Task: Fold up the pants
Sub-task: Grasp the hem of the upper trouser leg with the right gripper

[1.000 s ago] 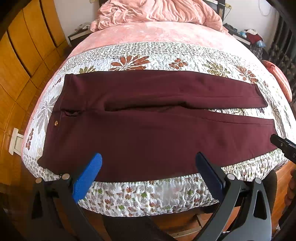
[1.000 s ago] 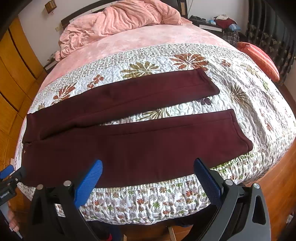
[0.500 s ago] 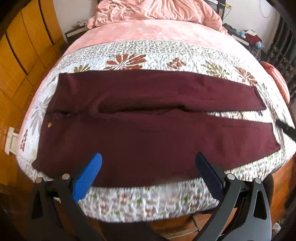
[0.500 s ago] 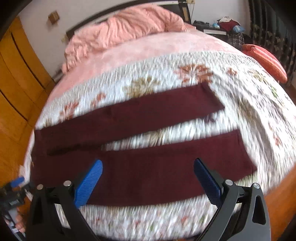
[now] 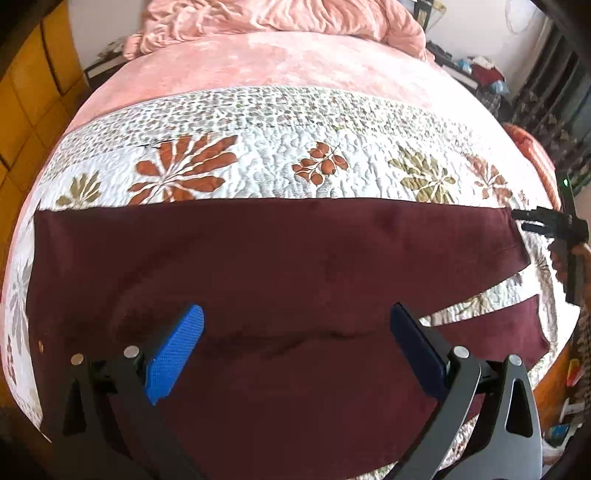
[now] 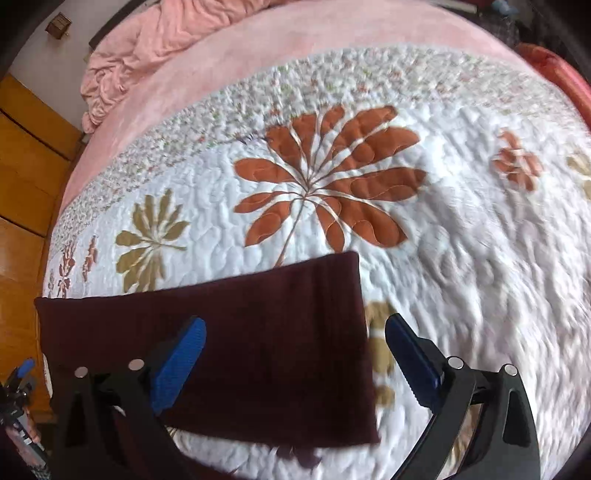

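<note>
Dark maroon pants (image 5: 280,266) lie flat on the floral quilt, waist to the left and both legs running right. My left gripper (image 5: 295,350) hovers open just above the upper-leg area, where a crease runs between the legs, with nothing between its blue pads (image 5: 173,354). In the right wrist view the far leg's hem end (image 6: 258,332) fills the lower middle. My right gripper (image 6: 293,356) stands open straddling the hem's right edge, holding nothing. The left wrist view also shows the right gripper (image 5: 546,223) at the far leg's hem on the right edge.
A white quilt (image 5: 280,158) with orange and olive flowers covers the bed's foot. Bunched pink bedding (image 5: 280,22) lies at the head. Yellow wooden cabinets (image 6: 22,177) stand on the left; a red cushion (image 6: 554,74) and cluttered shelves are on the right.
Both grippers have moved forward from the bed's near edge and down toward the pants. The right one has travelled to the far leg's hem. Both stayed open.
</note>
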The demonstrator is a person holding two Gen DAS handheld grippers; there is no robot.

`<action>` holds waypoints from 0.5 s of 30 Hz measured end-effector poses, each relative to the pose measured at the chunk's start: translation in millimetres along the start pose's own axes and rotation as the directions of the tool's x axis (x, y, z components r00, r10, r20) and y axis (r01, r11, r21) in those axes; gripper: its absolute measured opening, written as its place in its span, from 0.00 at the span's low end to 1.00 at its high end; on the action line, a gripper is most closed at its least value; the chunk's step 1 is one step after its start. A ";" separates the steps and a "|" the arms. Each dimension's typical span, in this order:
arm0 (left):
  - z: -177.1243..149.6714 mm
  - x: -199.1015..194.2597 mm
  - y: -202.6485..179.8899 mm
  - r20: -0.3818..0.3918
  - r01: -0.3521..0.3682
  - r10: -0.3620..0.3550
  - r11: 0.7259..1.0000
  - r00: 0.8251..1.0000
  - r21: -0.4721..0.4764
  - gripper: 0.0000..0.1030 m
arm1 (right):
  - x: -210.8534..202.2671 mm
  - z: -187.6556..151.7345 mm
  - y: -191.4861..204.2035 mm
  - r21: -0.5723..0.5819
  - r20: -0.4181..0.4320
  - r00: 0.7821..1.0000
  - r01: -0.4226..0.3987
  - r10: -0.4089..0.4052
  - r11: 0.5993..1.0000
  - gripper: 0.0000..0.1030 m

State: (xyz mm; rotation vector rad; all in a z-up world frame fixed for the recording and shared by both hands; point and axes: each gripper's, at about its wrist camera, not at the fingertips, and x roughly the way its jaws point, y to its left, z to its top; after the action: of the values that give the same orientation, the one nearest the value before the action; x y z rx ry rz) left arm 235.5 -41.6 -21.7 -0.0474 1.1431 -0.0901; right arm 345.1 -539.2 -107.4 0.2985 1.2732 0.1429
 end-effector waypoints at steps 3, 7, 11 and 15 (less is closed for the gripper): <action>7.2 13.3 -5.8 -0.025 0.016 -0.015 1.000 1.000 0.020 0.97 | 21.1 5.4 0.4 -0.037 -0.052 0.998 -0.045 0.043 0.998 0.96; 14.2 30.4 -9.0 -0.064 0.051 -0.048 0.998 0.997 0.045 0.97 | 26.7 2.4 13.9 -0.138 -0.021 1.000 -0.008 0.005 0.990 0.82; 25.0 50.2 -13.4 -0.090 0.083 -0.077 0.994 0.993 0.065 0.97 | 20.4 -2.0 18.1 -0.206 -0.010 1.000 0.026 -0.029 0.978 0.34; 44.3 64.5 -22.3 -0.069 0.165 -0.158 0.979 0.985 0.118 0.97 | -9.4 -11.0 29.9 -0.289 0.057 0.998 0.001 0.016 0.957 0.16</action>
State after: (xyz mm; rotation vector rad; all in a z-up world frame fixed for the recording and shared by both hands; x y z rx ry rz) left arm 301.3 -70.4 -59.9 -0.0281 1.1893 -0.3082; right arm 333.7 -511.7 -92.8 0.0555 1.1743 0.3213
